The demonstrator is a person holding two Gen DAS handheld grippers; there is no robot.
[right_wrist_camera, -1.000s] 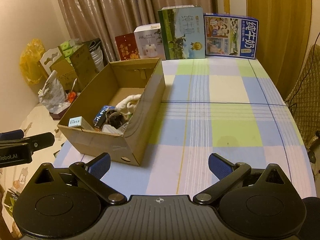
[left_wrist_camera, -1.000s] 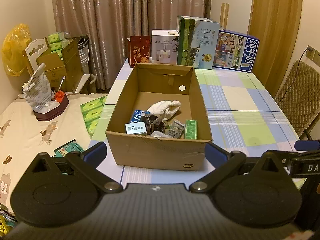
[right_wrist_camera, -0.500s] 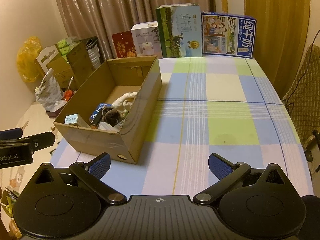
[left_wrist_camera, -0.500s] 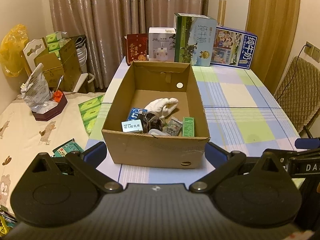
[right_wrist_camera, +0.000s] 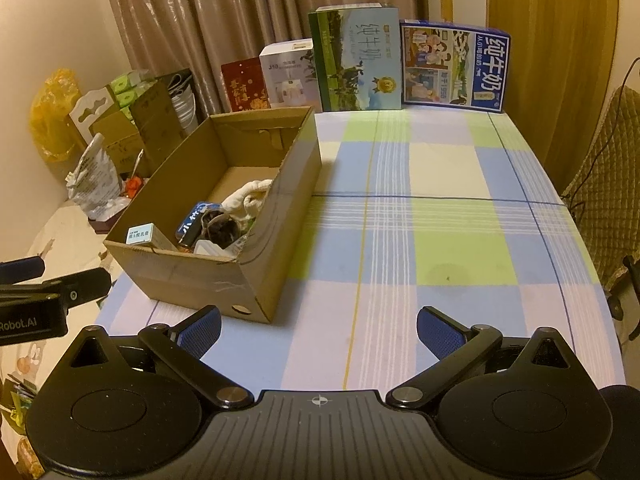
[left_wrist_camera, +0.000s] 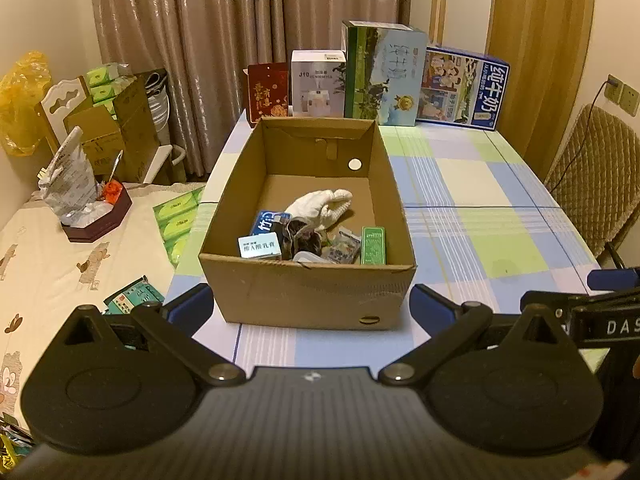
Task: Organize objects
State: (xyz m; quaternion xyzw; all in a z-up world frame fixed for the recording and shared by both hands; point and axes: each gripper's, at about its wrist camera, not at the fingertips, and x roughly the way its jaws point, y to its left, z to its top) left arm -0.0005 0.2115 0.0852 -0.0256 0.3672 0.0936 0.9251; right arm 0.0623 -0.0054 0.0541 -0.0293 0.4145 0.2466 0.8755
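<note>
Right now the left gripper (left_wrist_camera: 308, 306) is hovering with its blue-padded fingers spread wide and holding nothing, and the cardboard box (left_wrist_camera: 308, 292) is sitting directly ahead of it on the checked tabletop (left_wrist_camera: 472, 208), its long axis running away from the fingers toward the curtain. The right gripper (right_wrist_camera: 318, 326) is equally wide open and empty, facing bare cloth with the box off to its left, so the left one is looking better placed for a reach. Inside the box, crowded toward the near wall, are lying a soft white glove (left_wrist_camera: 322, 206), a small white carton (left_wrist_camera: 259, 247), a slim green box (left_wrist_camera: 373, 245), a blue pack (left_wrist_camera: 266, 222) and some crinkled dark wrapping (left_wrist_camera: 304, 238). The corrugated walls are looking stiff, and the near one is partly hiding the lowest items.
</note>
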